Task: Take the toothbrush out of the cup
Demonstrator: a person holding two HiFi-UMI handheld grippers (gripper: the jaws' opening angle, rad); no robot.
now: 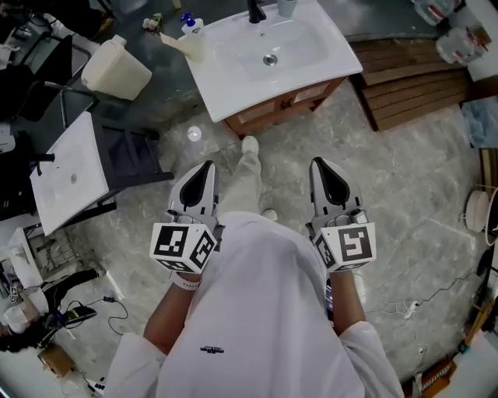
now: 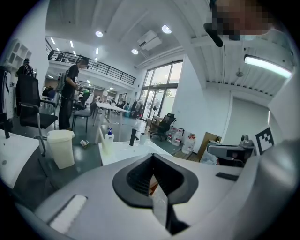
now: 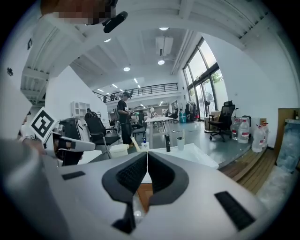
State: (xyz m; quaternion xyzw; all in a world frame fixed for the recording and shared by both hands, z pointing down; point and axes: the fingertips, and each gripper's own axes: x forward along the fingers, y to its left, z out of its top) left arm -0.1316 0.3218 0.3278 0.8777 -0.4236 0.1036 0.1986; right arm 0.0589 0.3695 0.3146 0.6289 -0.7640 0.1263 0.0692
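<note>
The person holds both grippers close to the body, side by side and pointing forward. The left gripper (image 1: 205,165) has its jaws pressed together at the tips, with nothing between them. The right gripper (image 1: 320,162) is the same: its dark pads meet at the tips and it grips nothing.

Ahead of both grippers, well apart from their tips, stands a white sink (image 1: 233,78) on a wooden cabinet (image 1: 284,103). The cup (image 1: 286,6) sits on the far edge of the sink, just to the right of the black faucet (image 1: 255,11). It lies ahead of the gap between the two grippers, nearer the right gripper's line. In the right gripper view the cup (image 3: 180,142) shows just right of the jaw tips and far beyond them. The toothbrush is too small to make out in any view.

At the far left corner of the sink, ahead of the left gripper, stands a soap bottle (image 1: 189,26) with a blue pump. Farther left of it a pale bin (image 1: 117,68) rests on the floor. Left of the left gripper, a second white basin (image 1: 70,171) lies on a dark stand. Ahead and to the right of the right gripper, wooden pallets (image 1: 412,85) sit beside the cabinet.
</note>
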